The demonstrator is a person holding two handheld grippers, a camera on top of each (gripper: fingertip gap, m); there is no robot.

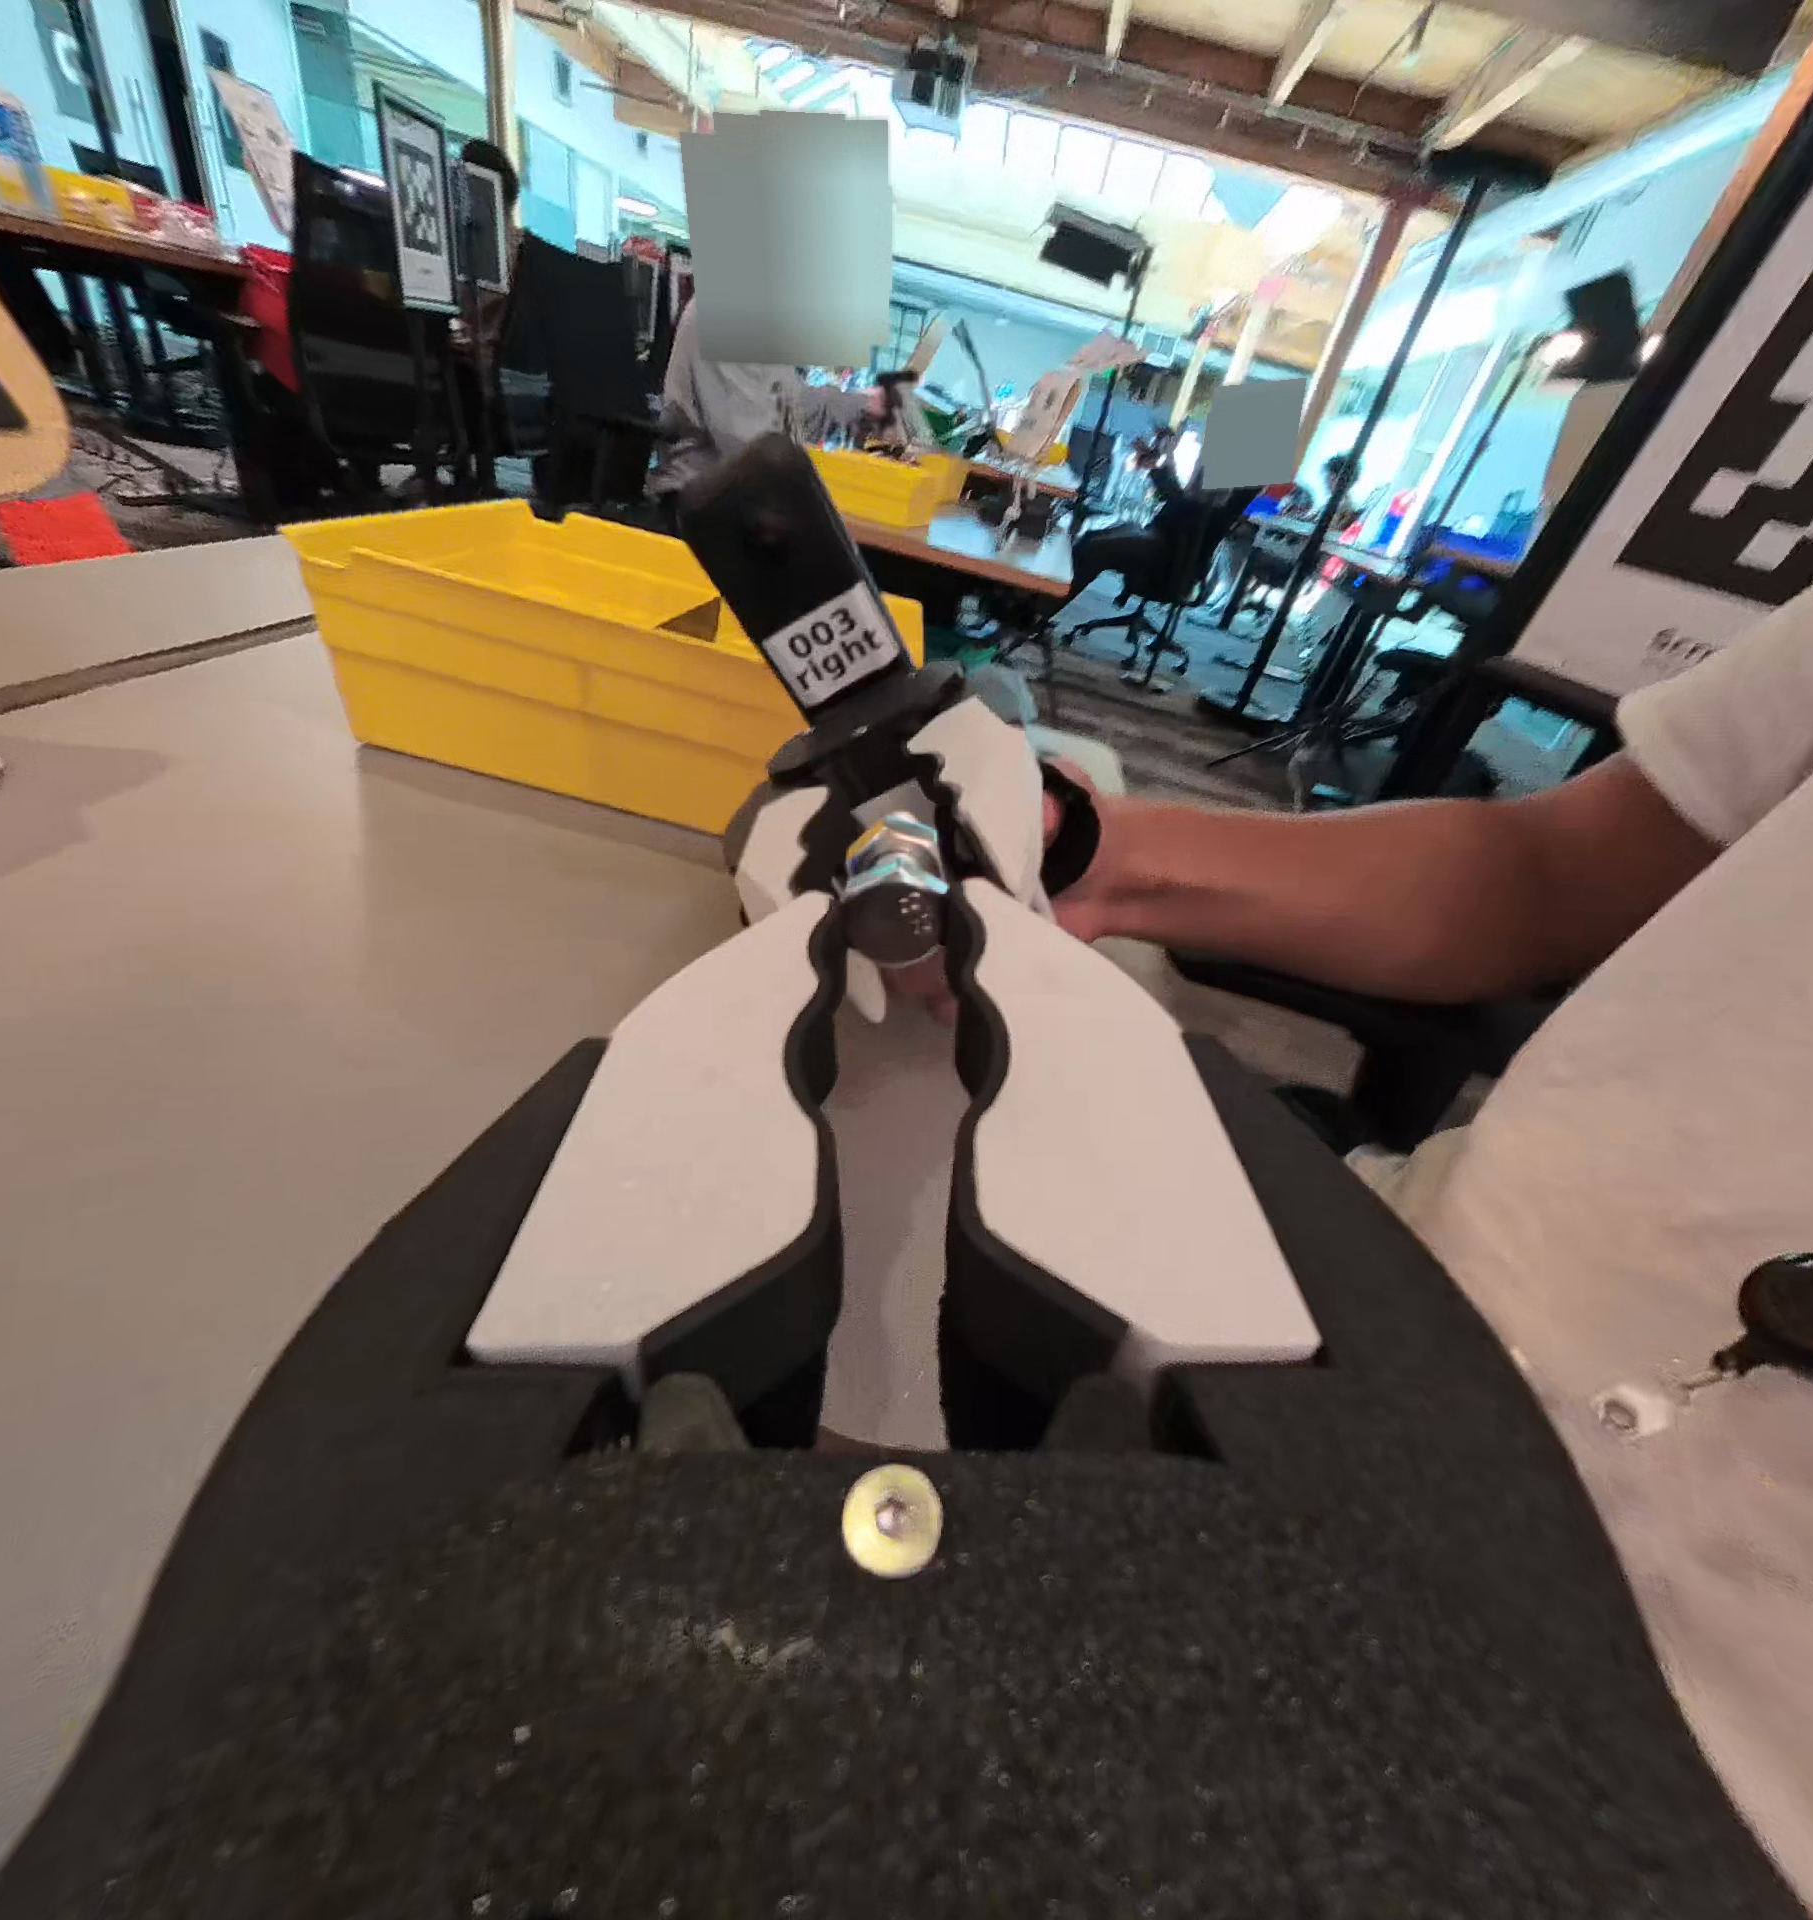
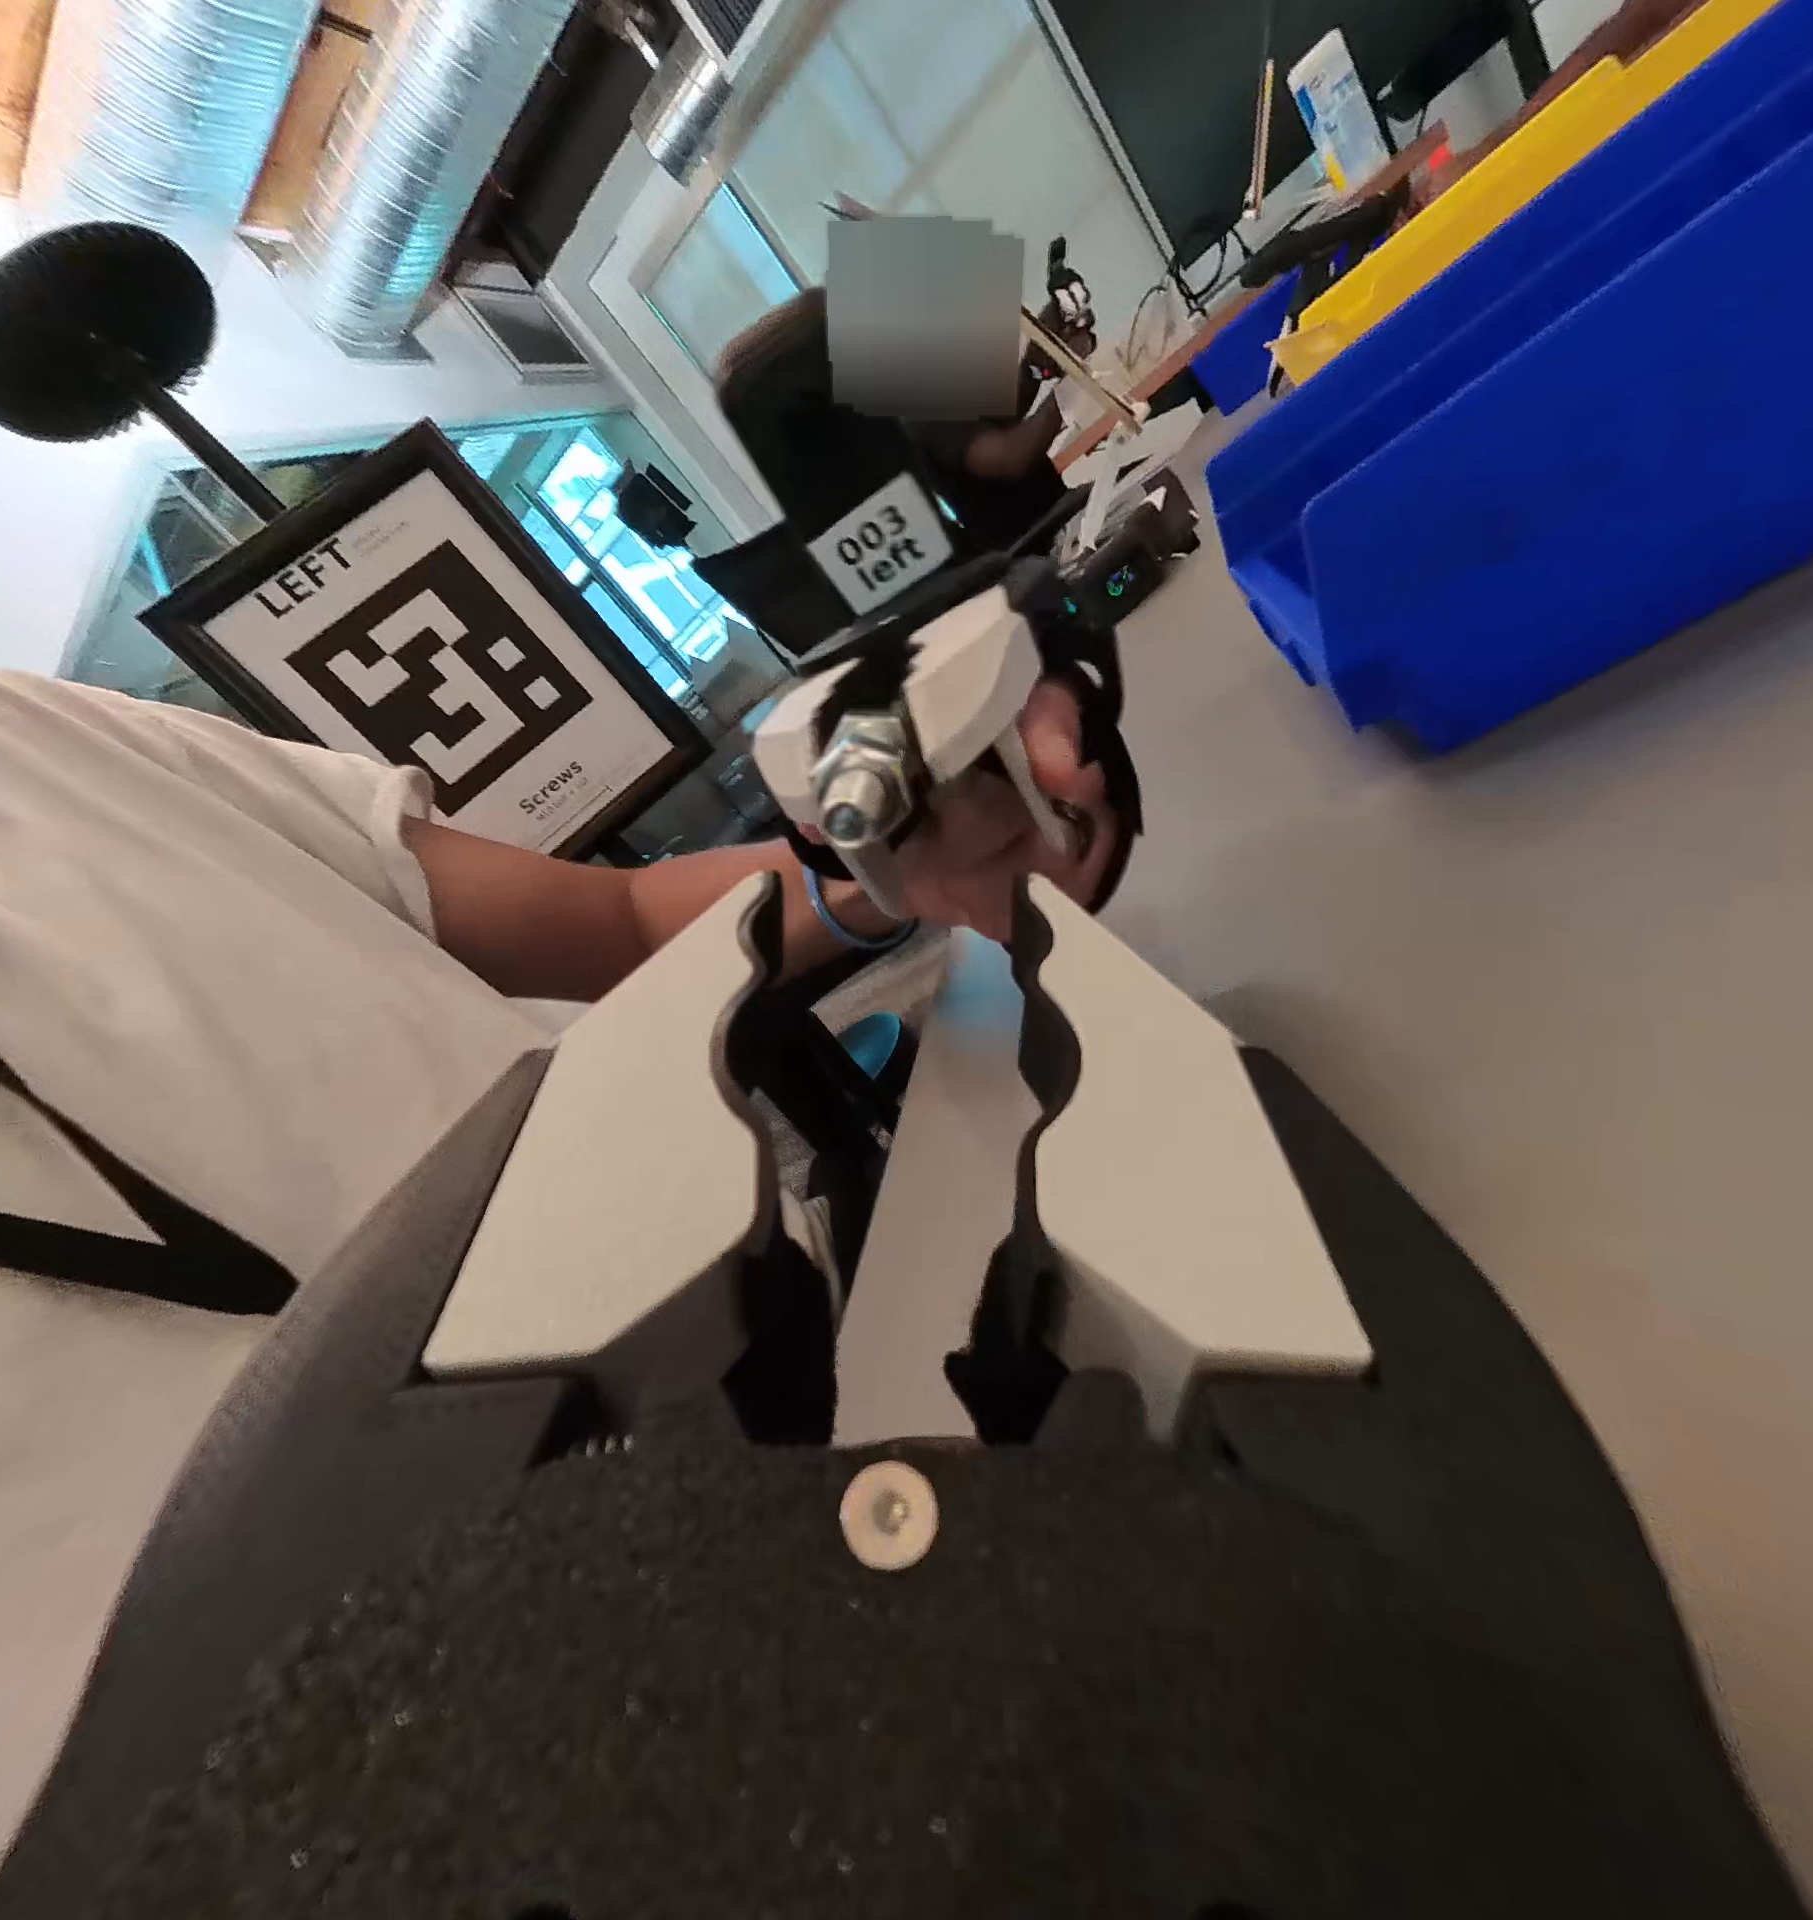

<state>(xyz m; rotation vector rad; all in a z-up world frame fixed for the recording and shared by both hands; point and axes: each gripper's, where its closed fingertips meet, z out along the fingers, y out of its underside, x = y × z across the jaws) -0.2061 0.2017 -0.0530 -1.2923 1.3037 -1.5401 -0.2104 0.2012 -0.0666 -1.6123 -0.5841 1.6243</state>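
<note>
Left wrist view: the left gripper [image 1: 894, 940] is clamped narrow on a hex bolt [image 1: 889, 920]. The bolt's head sits between the fingertips, and its long axis runs straight away from the camera, past a nut [image 1: 886, 847] threaded on the shank. In the right wrist view the right gripper [image 2: 897, 902] faces it almost nose to nose. Its jaws stand moderately apart and hold nothing, and the bolt's threaded end points back at them from just beyond and slightly above the tips, near but apparently not touching. Both grippers hang above the grey table [image 1: 206, 987]. A yellow bin [image 1: 528, 665] and blue bins [image 2: 1556, 520] sit well apart from them.
</note>
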